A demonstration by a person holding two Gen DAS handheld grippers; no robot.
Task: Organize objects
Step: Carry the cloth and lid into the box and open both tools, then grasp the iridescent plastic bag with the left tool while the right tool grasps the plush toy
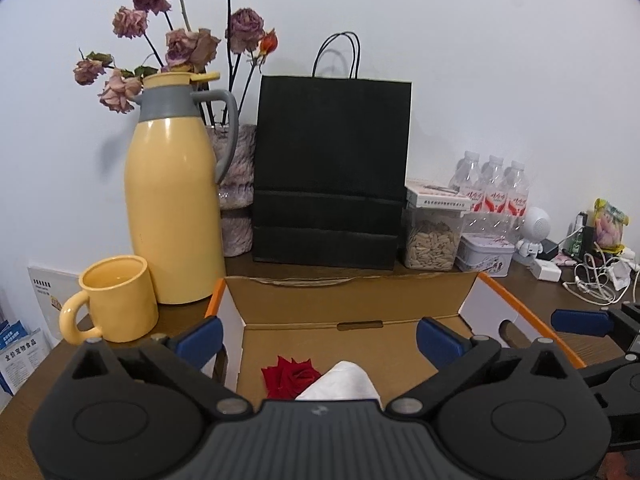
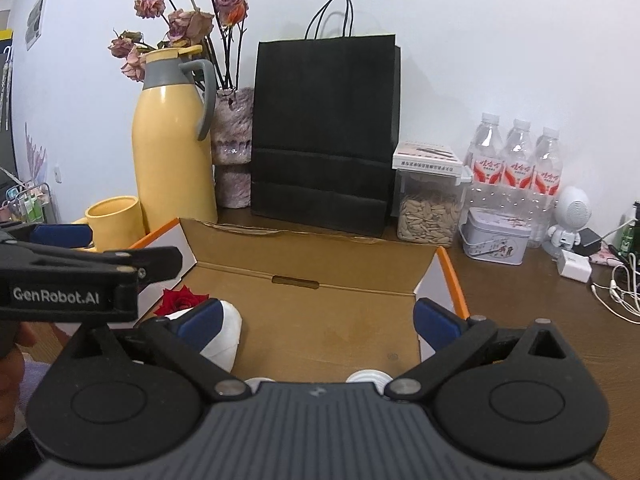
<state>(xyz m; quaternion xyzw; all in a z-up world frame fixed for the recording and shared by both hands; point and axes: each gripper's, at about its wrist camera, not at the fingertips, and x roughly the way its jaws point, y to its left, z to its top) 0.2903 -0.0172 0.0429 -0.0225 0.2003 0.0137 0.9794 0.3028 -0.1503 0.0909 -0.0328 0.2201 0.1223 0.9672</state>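
Below, red rose [image 1: 291, 376] between spread jaws, ungripped

- Even, soft indoor light; the white wall [image 1: 480, 60] reads bright, without glare.
- The flask [image 1: 172, 200] carries a faint sheen and casts a pale shadow left on the wall.
- Fisheye bending curves the edges; dark corners vignette.
- The bag [image 2: 324, 128] shows little detail.
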